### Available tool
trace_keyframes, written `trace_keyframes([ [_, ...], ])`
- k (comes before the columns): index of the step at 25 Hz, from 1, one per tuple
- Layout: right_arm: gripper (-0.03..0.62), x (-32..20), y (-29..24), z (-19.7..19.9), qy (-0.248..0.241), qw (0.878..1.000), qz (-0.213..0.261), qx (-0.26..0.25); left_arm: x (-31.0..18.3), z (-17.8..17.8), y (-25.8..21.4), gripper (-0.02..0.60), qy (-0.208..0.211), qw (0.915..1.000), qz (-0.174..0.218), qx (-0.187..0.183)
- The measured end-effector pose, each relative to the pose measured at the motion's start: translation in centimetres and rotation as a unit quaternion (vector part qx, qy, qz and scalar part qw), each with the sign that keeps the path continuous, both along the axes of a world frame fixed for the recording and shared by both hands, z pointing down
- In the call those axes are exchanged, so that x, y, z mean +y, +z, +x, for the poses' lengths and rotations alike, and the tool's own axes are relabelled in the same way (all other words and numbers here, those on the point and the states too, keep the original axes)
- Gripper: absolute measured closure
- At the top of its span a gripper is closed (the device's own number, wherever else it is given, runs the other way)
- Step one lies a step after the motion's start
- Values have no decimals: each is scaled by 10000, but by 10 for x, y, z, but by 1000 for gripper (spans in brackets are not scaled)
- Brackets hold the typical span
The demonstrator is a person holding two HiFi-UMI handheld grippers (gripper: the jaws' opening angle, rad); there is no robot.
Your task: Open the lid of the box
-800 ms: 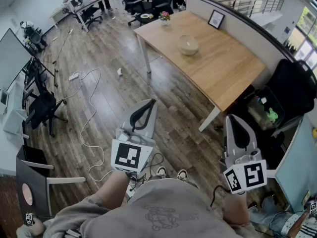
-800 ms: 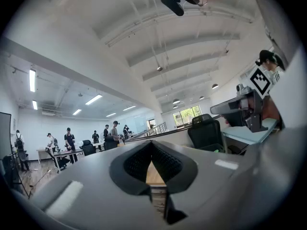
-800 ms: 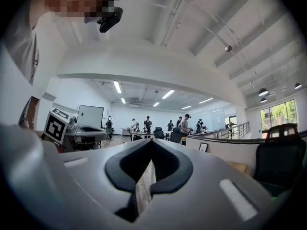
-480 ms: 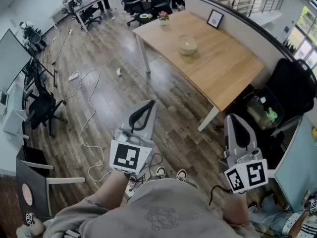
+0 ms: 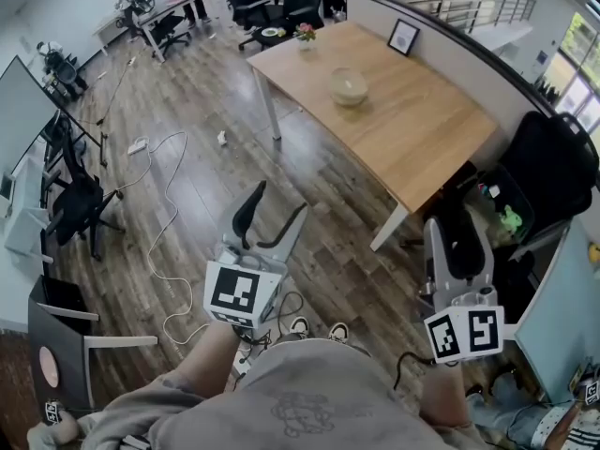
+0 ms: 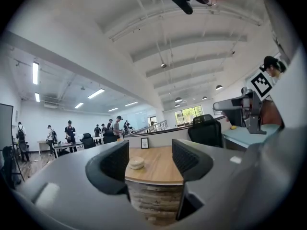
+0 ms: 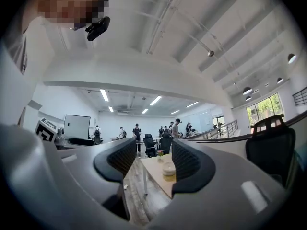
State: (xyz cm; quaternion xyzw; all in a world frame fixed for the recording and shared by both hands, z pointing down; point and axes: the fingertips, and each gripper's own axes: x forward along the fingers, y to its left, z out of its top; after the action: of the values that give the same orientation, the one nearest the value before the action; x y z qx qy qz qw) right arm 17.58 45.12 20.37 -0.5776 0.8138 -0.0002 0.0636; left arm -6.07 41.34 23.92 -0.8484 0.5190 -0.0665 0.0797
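The box (image 5: 349, 87) is a low round pale container with its lid on, standing on the wooden table (image 5: 422, 129) well ahead of me. It shows small and far between the jaws in the left gripper view (image 6: 136, 163) and the right gripper view (image 7: 168, 170). My left gripper (image 5: 272, 216) hangs over the floor short of the table, open, with nothing between its fingers. My right gripper (image 5: 454, 237) is held near the table's near corner, also open and empty. Both are far from the box.
A framed picture (image 5: 403, 36) and a small flower vase (image 5: 305, 33) stand at the table's far end. A white cable (image 5: 164, 204) trails over the wood floor on the left. A black chair (image 5: 553, 172) stands at the right, and people are at desks far back.
The left gripper's jaws have spread from nearly closed to wide apart. The right gripper has hardly moved, and the view has shifted slightly.
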Motion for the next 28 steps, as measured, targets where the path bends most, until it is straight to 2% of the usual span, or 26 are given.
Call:
trace_keyframes([
  [5,365,-5,1,17,40,9999,7,144,-3,10,0,302,-54,9999,78,-81],
  [9,351,-6,7,28,-5,9999,23,133,1,19,3,302,-173,9998,-29,-25],
  [12,328,-8,13,35,23,9999,45,112,0,25,5,304,-186,9998,88,-68],
  [16,321,-16,15,39,-12,9999,53,109,-5,28,7,305,-287,9996,-61,-57],
  [20,321,-31,15,39,-35,9999,56,89,-21,29,3,307,-260,9996,78,-115],
  [28,322,-97,35,20,-137,9997,-117,187,-86,18,18,308,-226,9997,-26,-122],
])
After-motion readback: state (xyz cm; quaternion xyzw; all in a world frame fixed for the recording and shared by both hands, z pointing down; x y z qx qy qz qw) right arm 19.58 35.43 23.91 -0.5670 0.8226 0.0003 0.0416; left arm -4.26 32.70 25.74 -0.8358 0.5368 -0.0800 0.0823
